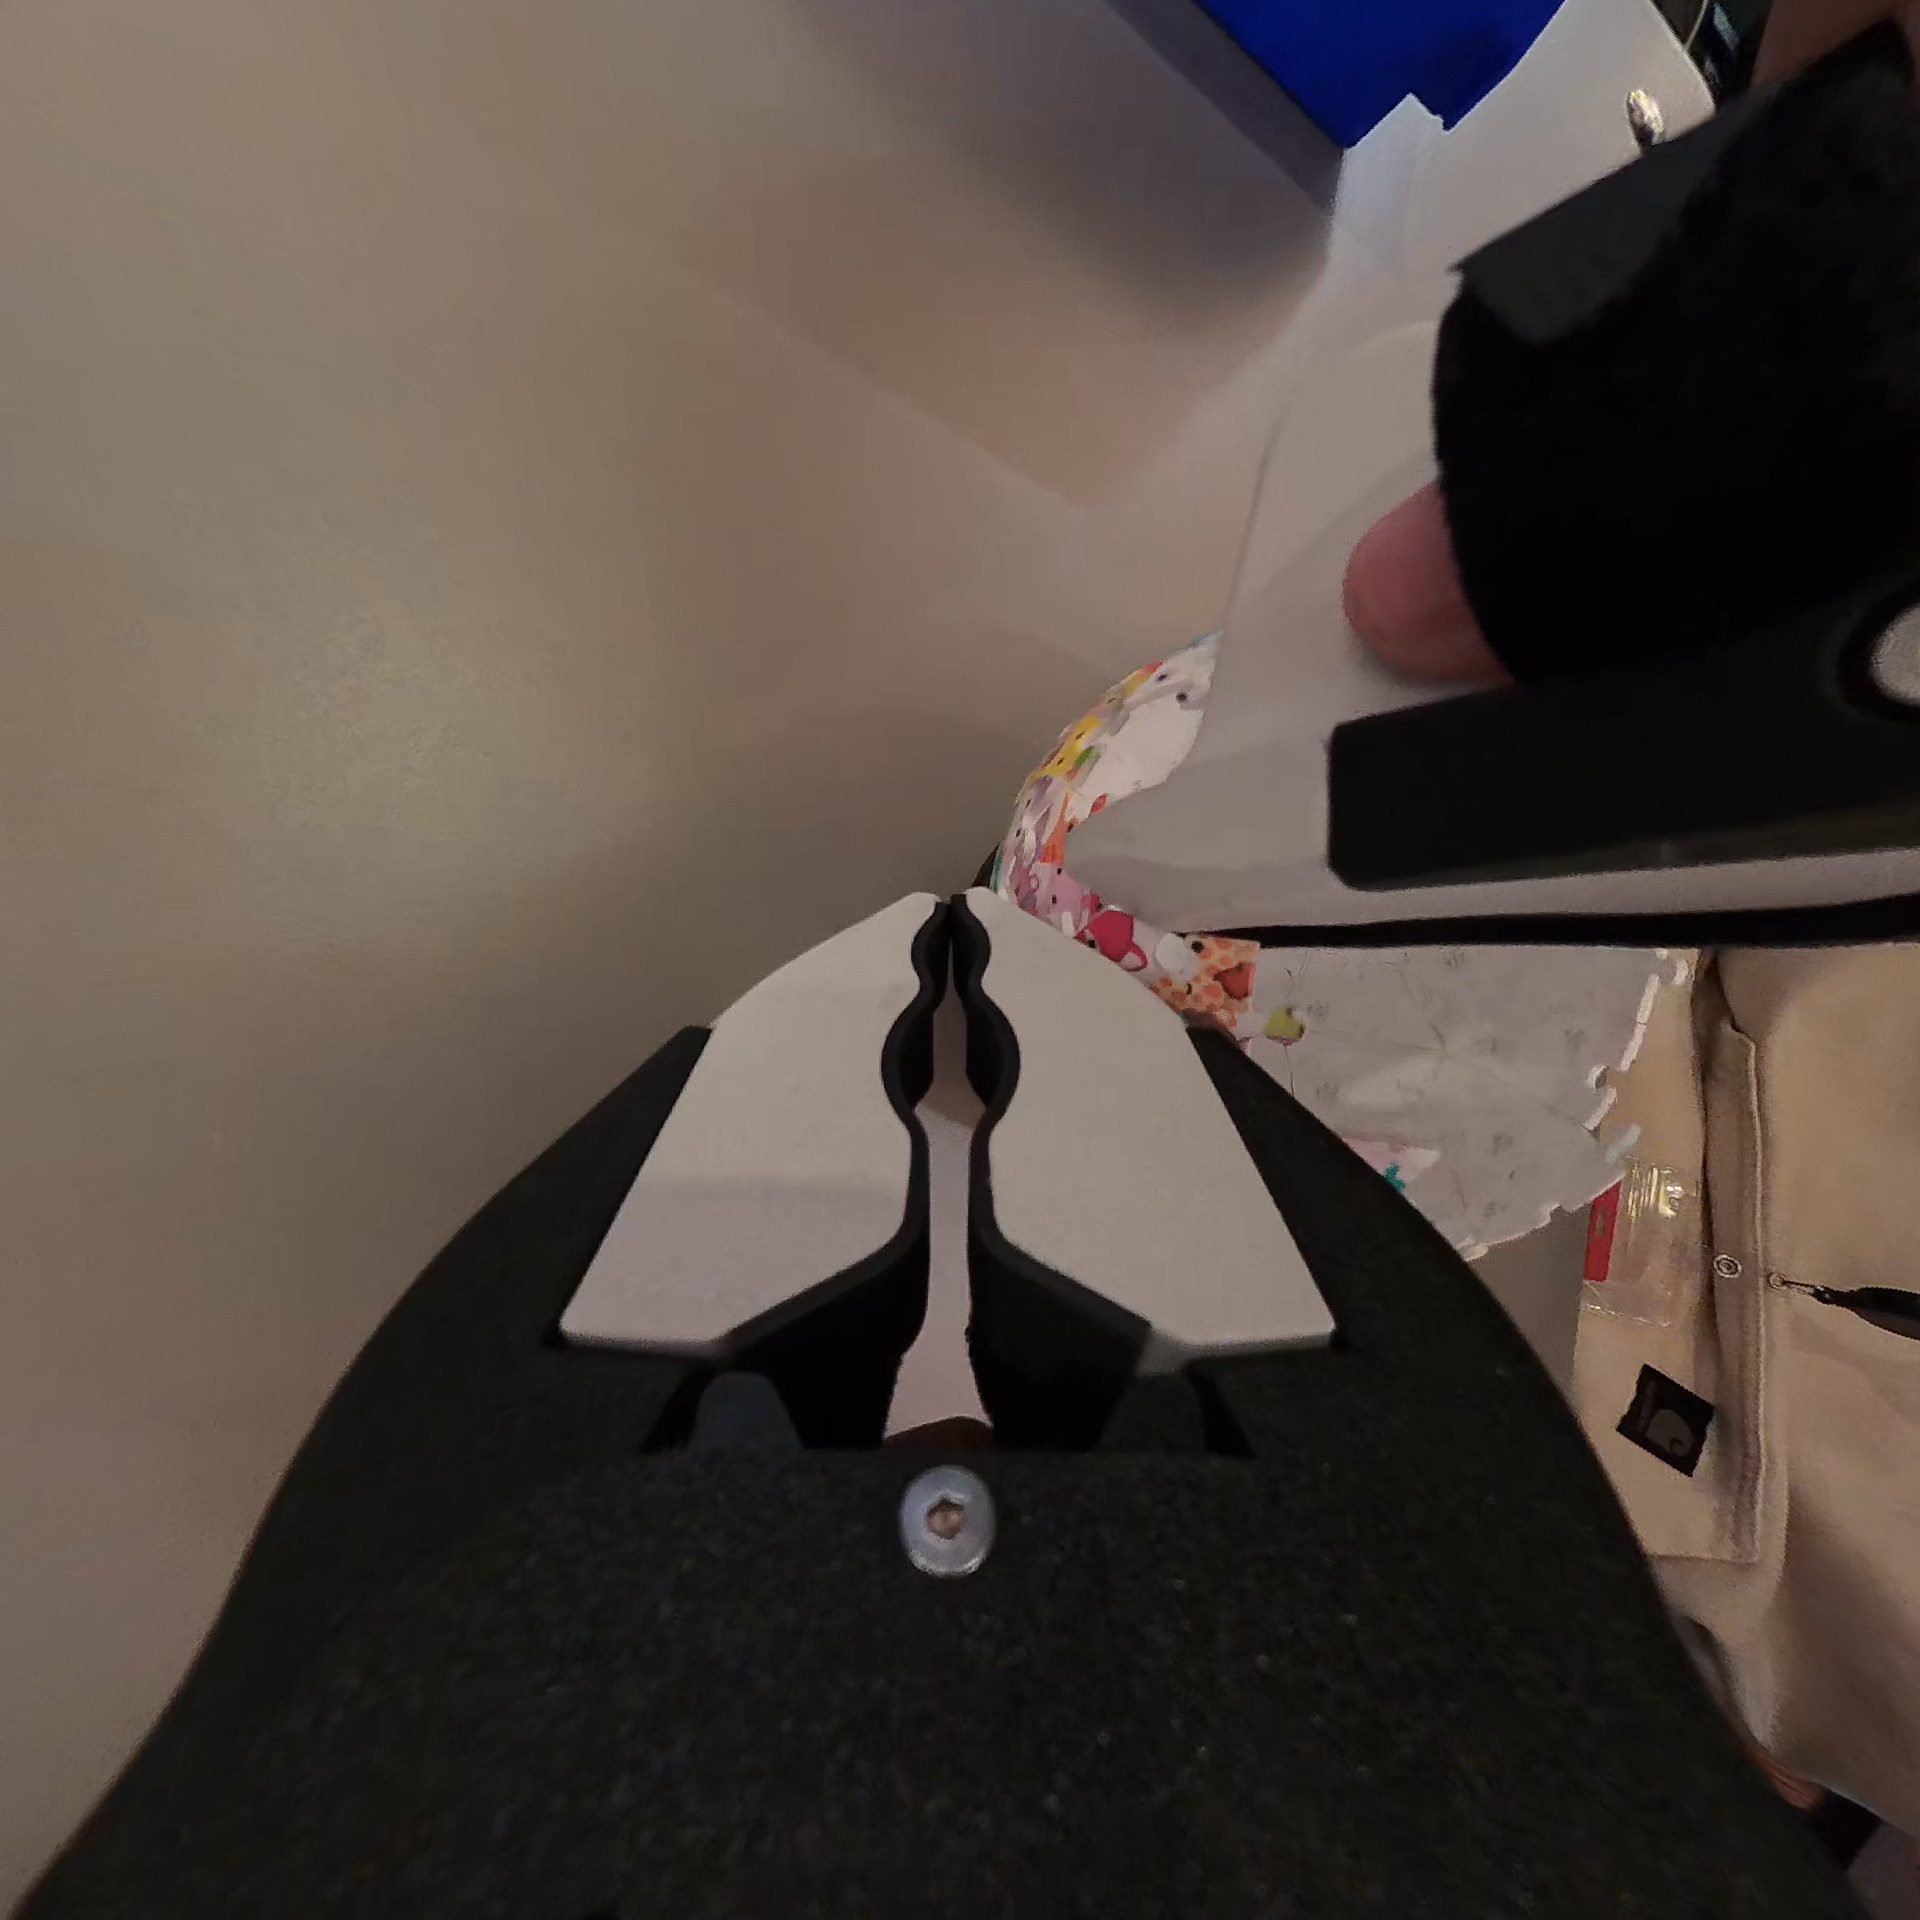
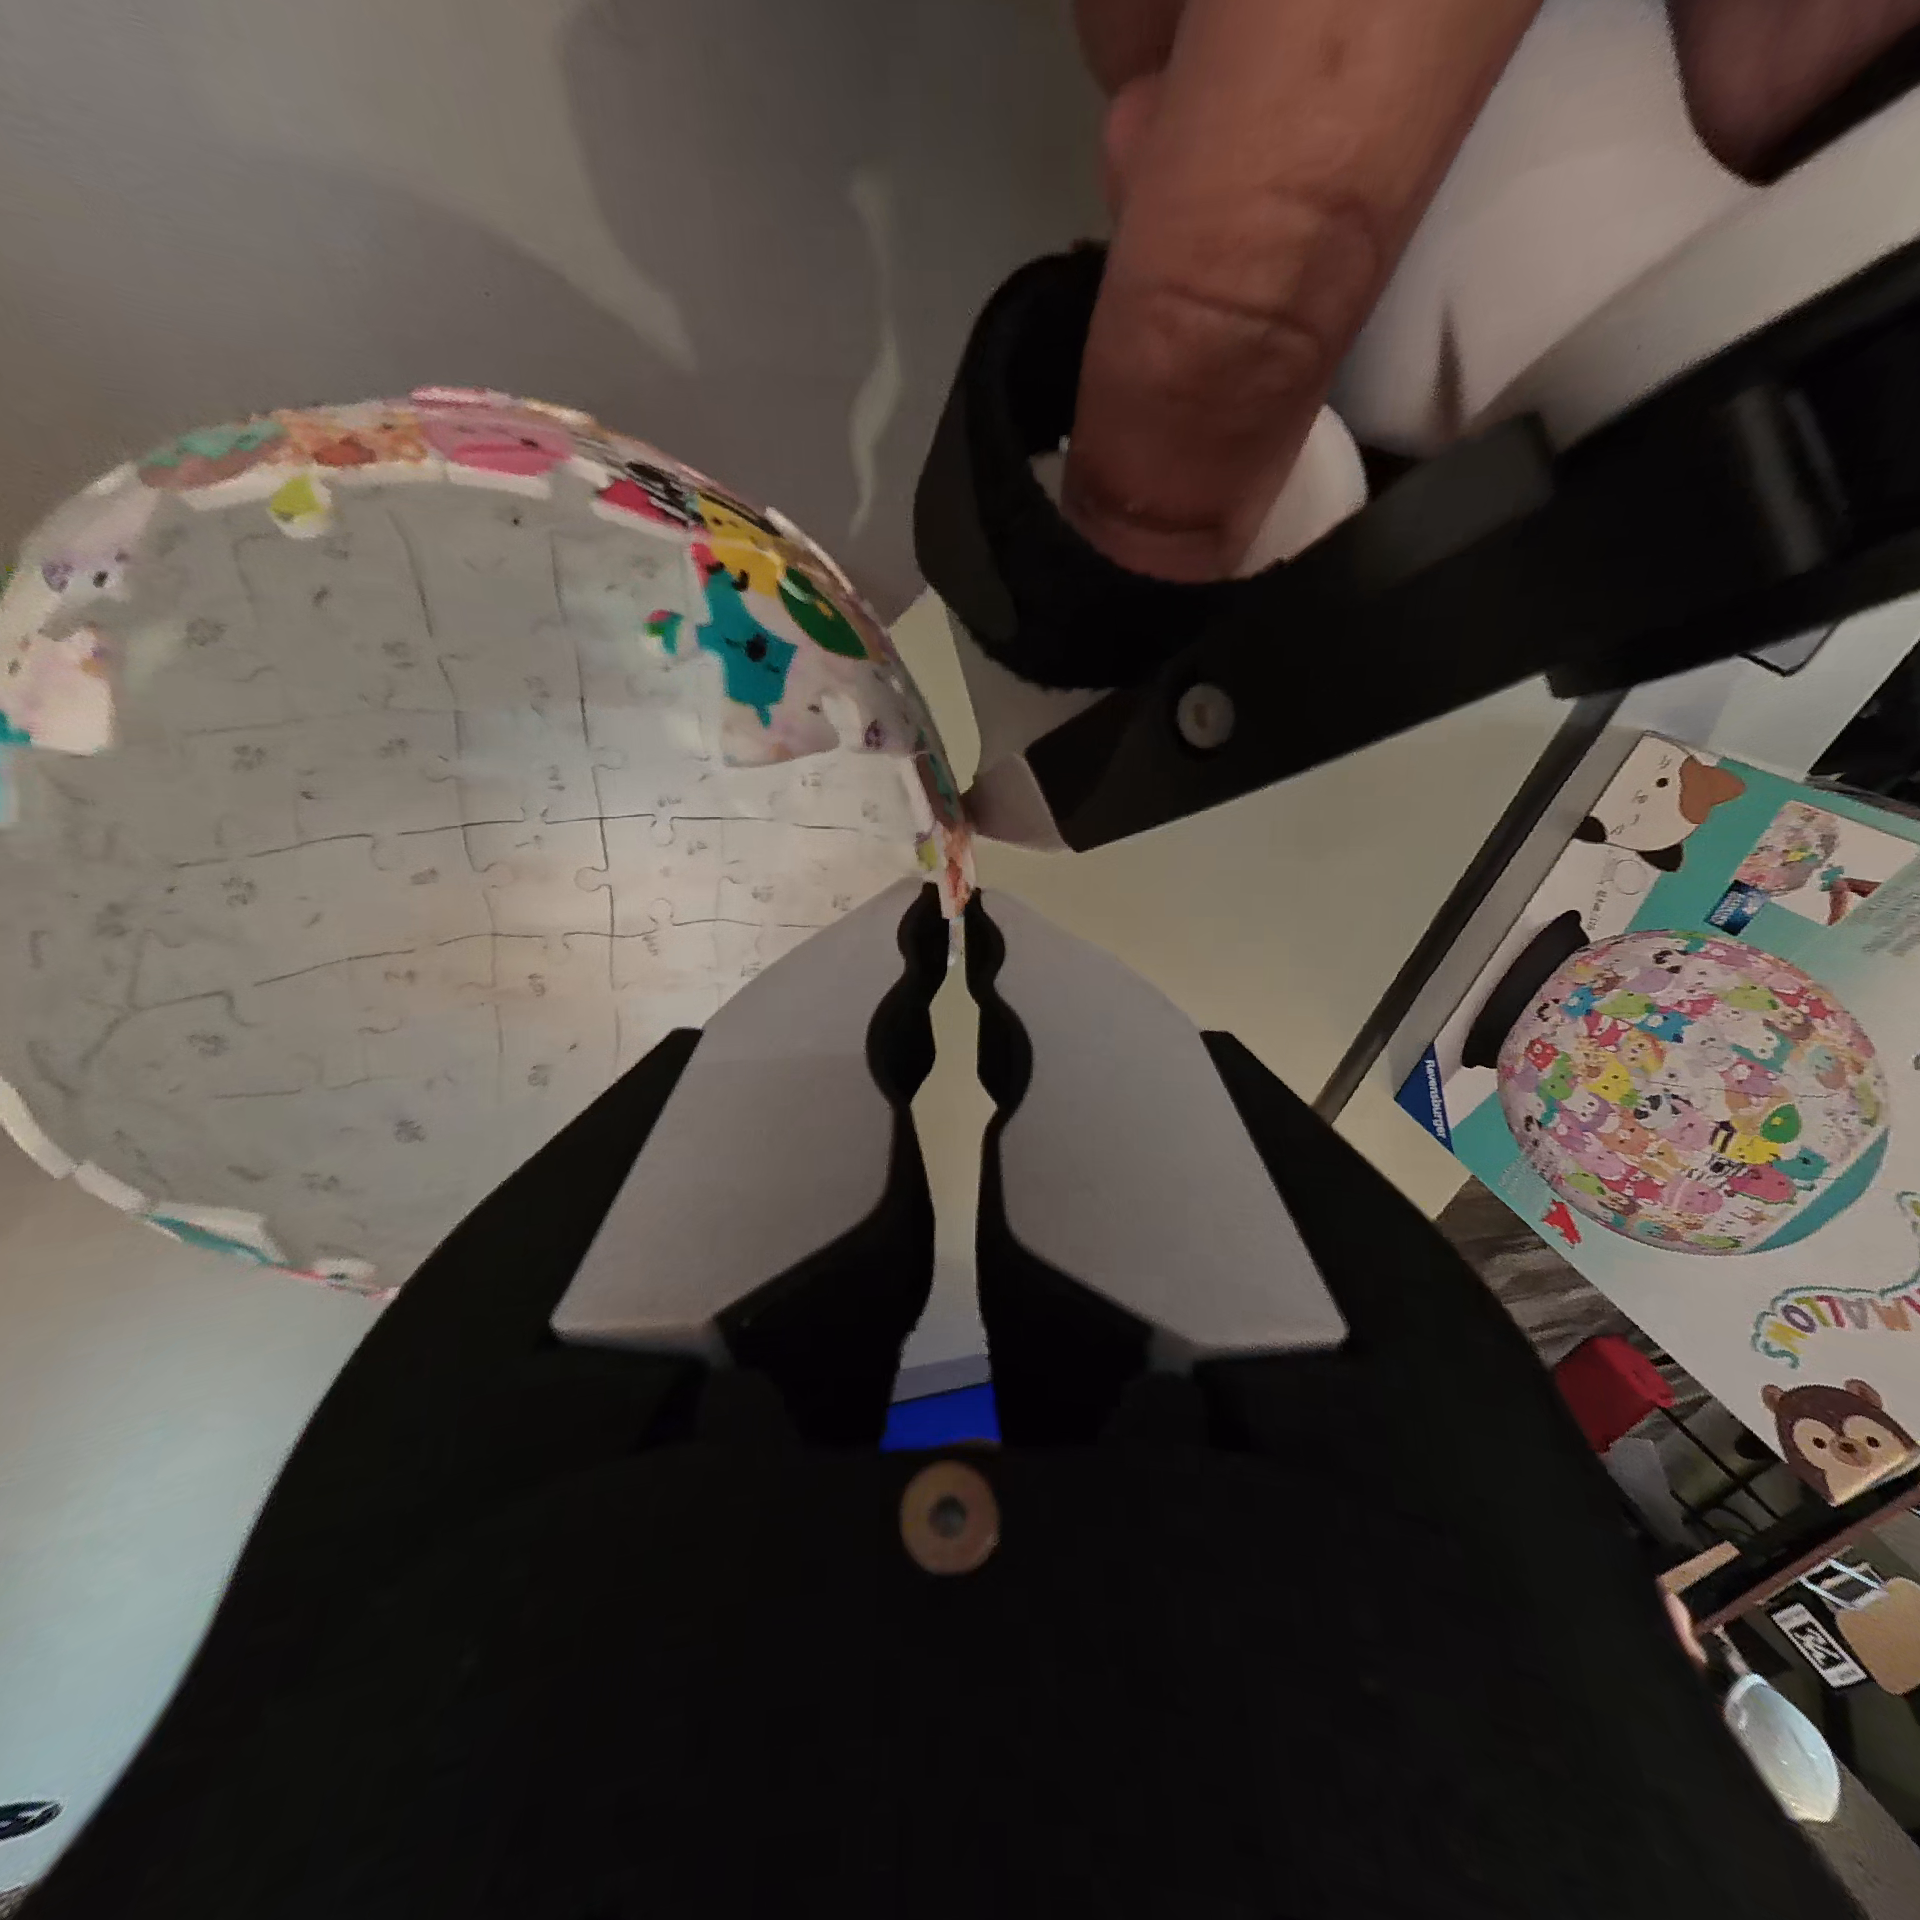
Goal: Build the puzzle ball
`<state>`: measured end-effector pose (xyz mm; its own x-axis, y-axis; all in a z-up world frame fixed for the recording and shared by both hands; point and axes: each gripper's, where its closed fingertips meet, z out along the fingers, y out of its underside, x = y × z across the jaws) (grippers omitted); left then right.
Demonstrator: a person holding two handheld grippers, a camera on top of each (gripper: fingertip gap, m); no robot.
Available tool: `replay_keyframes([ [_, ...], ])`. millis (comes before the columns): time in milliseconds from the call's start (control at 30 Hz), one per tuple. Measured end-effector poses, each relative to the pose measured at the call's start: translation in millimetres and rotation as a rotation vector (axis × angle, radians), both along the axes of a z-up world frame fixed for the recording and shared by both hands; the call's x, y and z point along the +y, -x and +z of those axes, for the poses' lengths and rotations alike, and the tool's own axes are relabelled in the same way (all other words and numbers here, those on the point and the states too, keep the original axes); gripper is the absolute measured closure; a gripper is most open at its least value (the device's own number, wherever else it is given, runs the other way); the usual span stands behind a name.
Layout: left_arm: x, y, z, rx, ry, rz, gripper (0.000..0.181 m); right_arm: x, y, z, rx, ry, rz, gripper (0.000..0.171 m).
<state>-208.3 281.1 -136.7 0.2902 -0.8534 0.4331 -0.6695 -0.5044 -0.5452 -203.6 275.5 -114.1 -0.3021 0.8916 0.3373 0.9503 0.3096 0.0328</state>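
Observation:
The puzzle ball [image 2: 416,831] is a part-built hollow shell, white inside with a colourful printed outside. It is held up in the air. My right gripper [image 2: 951,914] is shut on the shell's rim, which shows between its white fingertips. My left gripper [image 1: 951,912] is shut. In the right wrist view its white tip [image 2: 1006,805] touches the same rim just above my right gripper; I cannot tell whether it pinches the rim. In the left wrist view the ball [image 1: 1455,1091] lies right of my left gripper's tips, partly hidden behind the right gripper [image 1: 1143,904].
The puzzle's printed box [image 2: 1714,1039] lies at the right in the right wrist view. A person's hand [image 2: 1226,312] holds the left gripper. A person in beige clothing [image 1: 1766,1351] stands at the right. A plain pale wall [image 1: 416,623] is behind. Only a small space, under 4 cm, lies between the two pairs of fingers.

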Motion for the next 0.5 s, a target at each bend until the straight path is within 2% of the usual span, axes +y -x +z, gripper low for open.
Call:
replay_keyframes([
  [500,4.3,-0.1,5.1,-0.026,-0.008,0.012,0.181,6.3,0.1,1.7,0.019,-0.056,0.026,0.168],
])
